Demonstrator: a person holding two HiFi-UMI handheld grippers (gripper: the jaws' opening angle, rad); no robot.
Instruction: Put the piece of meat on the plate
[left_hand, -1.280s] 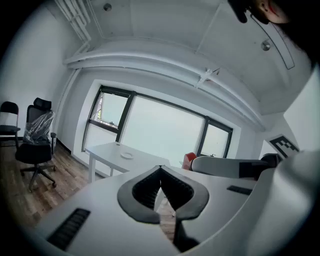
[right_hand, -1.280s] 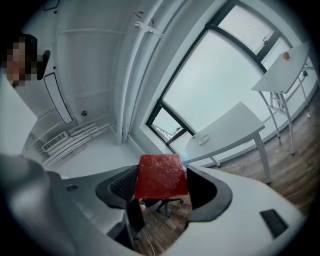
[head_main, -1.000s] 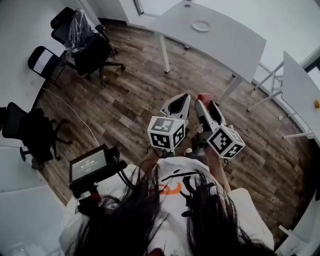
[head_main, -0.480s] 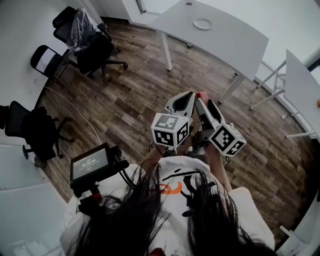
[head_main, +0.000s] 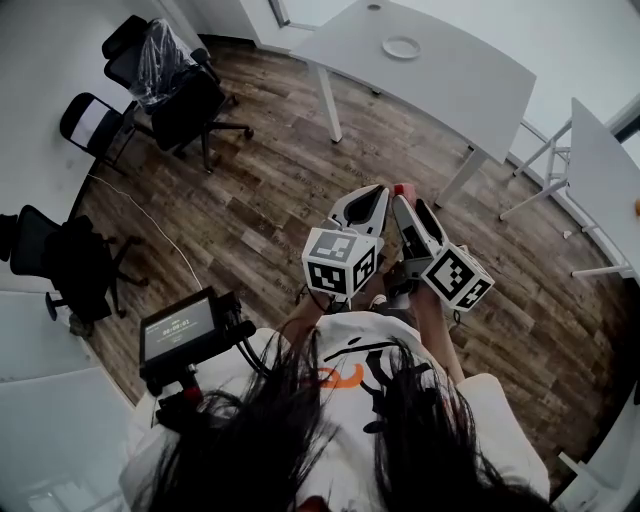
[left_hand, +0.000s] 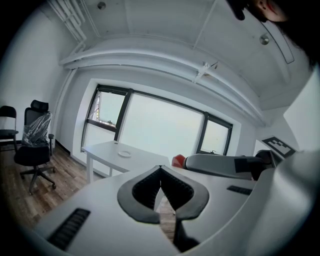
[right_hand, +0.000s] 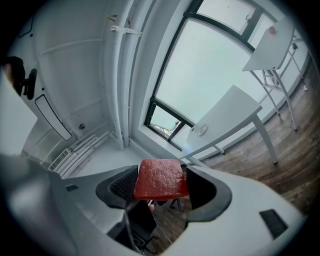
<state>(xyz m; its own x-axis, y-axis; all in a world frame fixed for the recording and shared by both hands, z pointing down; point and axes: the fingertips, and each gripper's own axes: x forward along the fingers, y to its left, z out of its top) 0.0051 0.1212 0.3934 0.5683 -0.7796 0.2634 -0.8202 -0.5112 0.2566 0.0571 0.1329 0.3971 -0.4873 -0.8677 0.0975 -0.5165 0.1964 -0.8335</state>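
Two grippers were held side by side over the wooden floor (head_main: 270, 190), near the middle of the head view. The left gripper (head_main: 372, 203) had its jaws pressed together at the tips, with nothing between them. The right gripper (head_main: 404, 200) was clamped on the piece of meat (right_hand: 161, 179), which showed as a small red spot (head_main: 400, 189) at the jaw tips. The two grippers were just beside each other, and their marker cubes (head_main: 338, 262) lay close to the person's white shirt (head_main: 350, 345).

The plate (head_main: 401, 47), small and white, lay on the white table (head_main: 450, 90) at the top of the frame, well apart from the meat. Wooden floor and the near table leg (head_main: 460, 180) lay between the grippers and that table. Some black office chairs (head_main: 170, 85) stood at the upper left, one with a plastic cover on its back, and another chair (head_main: 60, 265) stood at the left edge; all were off to the side. A second white table (head_main: 600, 180) reached in from the right edge. A small screen on a stand (head_main: 180, 328) was at the lower left.

In the right gripper view, the meat was a flat red slab, almost square. Its broad, grainy face was turned toward the camera. Its slightly longer side ran across from one jaw to the other, and the jaws pressed on its left and right edges. In that view the plate (right_hand: 202, 129) appeared to the upper right of the meat.
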